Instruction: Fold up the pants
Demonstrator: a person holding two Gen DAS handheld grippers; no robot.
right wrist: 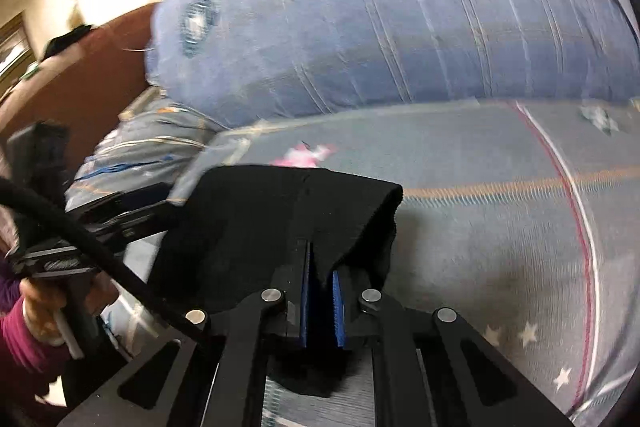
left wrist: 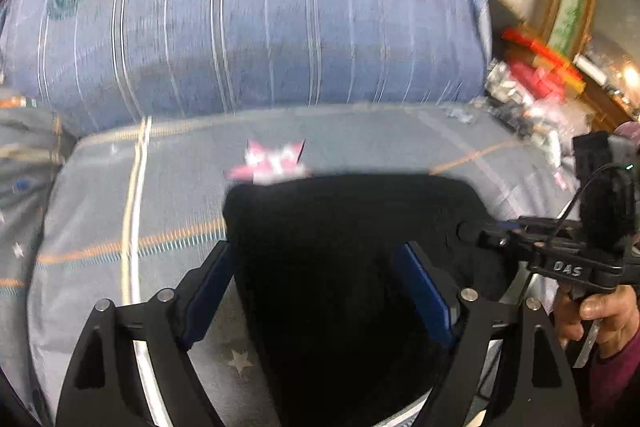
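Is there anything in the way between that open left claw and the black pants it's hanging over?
Nothing visible. The left gripper is open, with the pants spread on the bedsheet directly beneath its fingers. The right gripper is already shut on the pants' edge. The pink scrap lies beyond the pants, out of the path.

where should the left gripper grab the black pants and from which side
Judging from the pose, take the near left edge of the black pants, coming from above and the person's side. The left gripper stands open astride that dark cloth, which lies flat on the bed sheet, so an edge pinch suits. The right gripper is shut on the opposite edge.
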